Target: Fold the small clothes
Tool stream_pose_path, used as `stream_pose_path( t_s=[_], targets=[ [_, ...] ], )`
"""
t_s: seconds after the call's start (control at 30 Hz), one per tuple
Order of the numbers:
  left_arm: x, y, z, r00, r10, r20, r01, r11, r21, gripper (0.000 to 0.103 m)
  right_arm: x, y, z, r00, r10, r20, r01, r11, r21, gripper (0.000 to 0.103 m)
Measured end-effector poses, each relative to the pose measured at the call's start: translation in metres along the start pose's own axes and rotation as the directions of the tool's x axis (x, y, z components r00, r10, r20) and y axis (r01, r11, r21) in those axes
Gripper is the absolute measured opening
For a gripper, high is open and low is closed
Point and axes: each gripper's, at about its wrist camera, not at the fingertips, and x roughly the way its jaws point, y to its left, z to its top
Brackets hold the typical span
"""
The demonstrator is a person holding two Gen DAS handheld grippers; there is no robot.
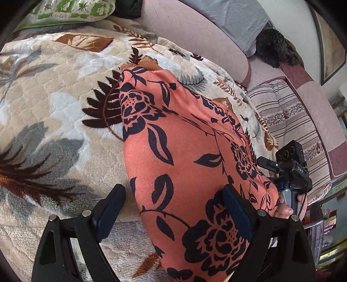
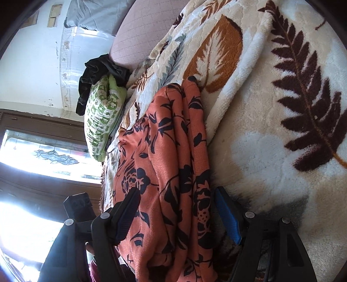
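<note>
Midway through folding the orange black-flowered cloth (image 1: 186,156) on a plush leaf-patterned blanket (image 1: 54,104).
Left gripper (image 1: 175,210) and right gripper (image 2: 176,214) both gape, straddling cloth ungripped; next, pinch an edge.

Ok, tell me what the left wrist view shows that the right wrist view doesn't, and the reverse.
Only the left wrist view shows the striped cushion, the dark furry item and the right gripper's handle in a hand.

Only the right wrist view shows the bright window, the black garment and the folded layers at the orange floral garment's edge.

Both show that garment on the leaf-print blanket, the green-patterned pillow, and open fingers.
</note>
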Motion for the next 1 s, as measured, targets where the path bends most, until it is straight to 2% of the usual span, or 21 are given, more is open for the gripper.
stream_pose_path(
  t_s=[0.17, 0.33, 0.5, 0.73, 0.8, 0.87, 1.0],
  targets=[
    [0.002, -0.003, 0.001, 0.999, -0.041, -0.013, 0.041, 0.999, -0.012, 0.091, 0.010, 0.005, -0.001, 0.999, 0.037, -0.013, -0.037, 0.999, -0.020, 0.074],
    [0.005, -0.006, 0.002, 0.999, -0.036, -0.014, 0.036, 0.999, -0.012, 0.091, 0.023, 0.018, -0.004, 0.998, 0.041, -0.038, -0.043, 0.997, -0.065, 0.074],
    [0.005, -0.005, 0.003, 0.999, -0.050, -0.008, 0.050, 0.998, -0.034, 0.091, 0.032, 0.024, -0.006, 0.999, 0.047, -0.028, -0.049, 0.995, -0.085, 0.075],
    [0.007, -0.012, 0.001, 1.000, -0.017, 0.008, 0.017, 1.000, -0.002, 0.091, 0.034, 0.029, -0.012, 1.000, 0.025, -0.003, -0.025, 0.994, -0.104, 0.075],
    [0.008, -0.012, 0.001, 1.000, -0.009, 0.008, 0.009, 1.000, 0.002, 0.091, 0.035, 0.034, -0.014, 1.000, -0.008, -0.003, 0.008, 0.993, -0.122, 0.072],
    [0.008, -0.012, 0.001, 1.000, -0.003, 0.010, 0.003, 1.000, 0.001, 0.090, 0.036, 0.037, -0.015, 0.999, -0.041, -0.001, 0.040, 0.990, -0.135, 0.061],
    [0.006, -0.012, 0.002, 1.000, 0.013, 0.024, -0.013, 1.000, -0.006, 0.083, 0.038, 0.046, -0.018, 0.995, -0.098, 0.008, 0.098, 0.981, -0.167, 0.052]
  ],
)
